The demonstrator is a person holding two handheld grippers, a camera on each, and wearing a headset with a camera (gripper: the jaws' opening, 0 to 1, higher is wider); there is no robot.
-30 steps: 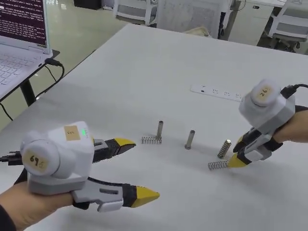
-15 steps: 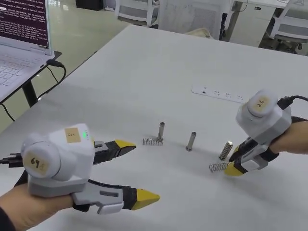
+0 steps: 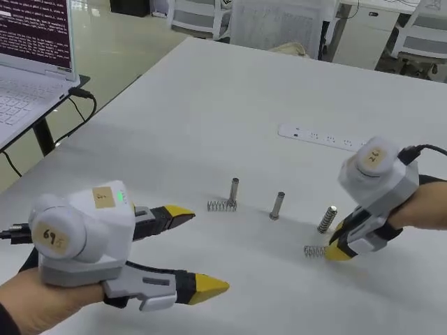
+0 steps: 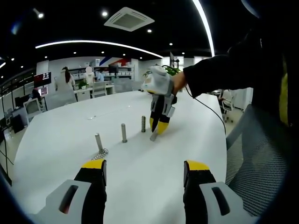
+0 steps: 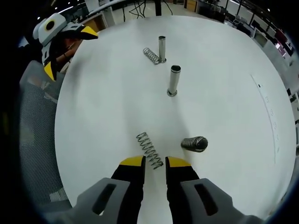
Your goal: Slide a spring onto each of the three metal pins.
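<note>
White workbench (image 3: 209, 105): the right gripper (image 5: 155, 162) has dropped since a second ago. Its jaws are narrowed about the near end of the loose spring (image 5: 147, 147) lying flat, seemingly not yet clamped. Left gripper (image 4: 145, 165) hovers wide open. Middle pin (image 5: 174, 79) stands bare; pickup judged imminent.

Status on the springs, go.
Left gripper open, holding nothing. Right gripper open, jaws straddling one end of a loose spring on the table. One pin sprung, two bare; second spring lies at a bare pin. Nothing blocking.
</note>
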